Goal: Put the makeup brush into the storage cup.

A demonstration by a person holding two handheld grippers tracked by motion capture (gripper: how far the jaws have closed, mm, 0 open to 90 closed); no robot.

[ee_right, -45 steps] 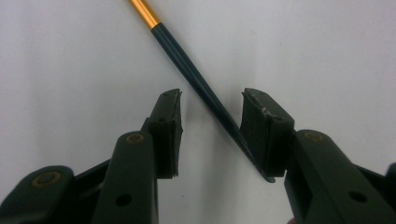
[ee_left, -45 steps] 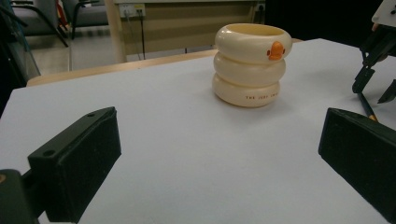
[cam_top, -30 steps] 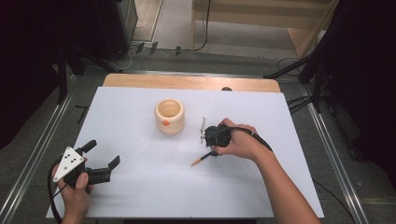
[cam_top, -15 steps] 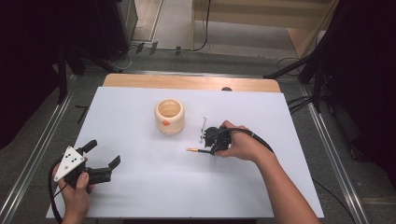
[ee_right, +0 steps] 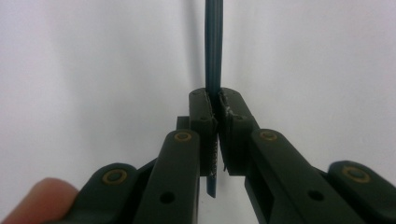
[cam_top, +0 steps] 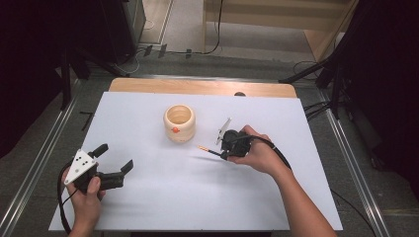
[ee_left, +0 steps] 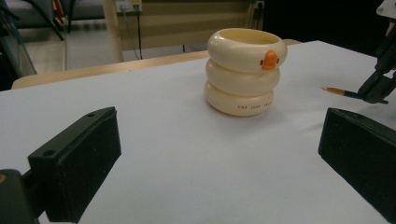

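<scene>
A cream ringed cup (cam_top: 179, 122) with an orange beak stands upright on the white table top (cam_top: 163, 197), also seen close in the left gripper view (ee_left: 245, 70). Right of it my right gripper (cam_top: 223, 154) is shut on a thin dark-blue pencil (cam_top: 207, 150) with an orange tip, which points left toward the cup, just above the sheet. The right gripper view shows the pencil (ee_right: 214, 46) pinched between the pads of that gripper (ee_right: 216, 107). My left gripper (cam_top: 115, 157) rests at the front left, open and empty (ee_left: 219, 154), facing the cup.
The table's bare wooden back edge (cam_top: 197, 86) runs behind the white sheet. Metal rails (cam_top: 44, 163) flank the table on the floor, and black cables (cam_top: 321, 106) lie at the right. White sheet stretches between the two grippers.
The right hand has shifted slightly left, toward the cup, and turned, swinging the pencil's orange tip up toward the cup. The left gripper has stayed put.
</scene>
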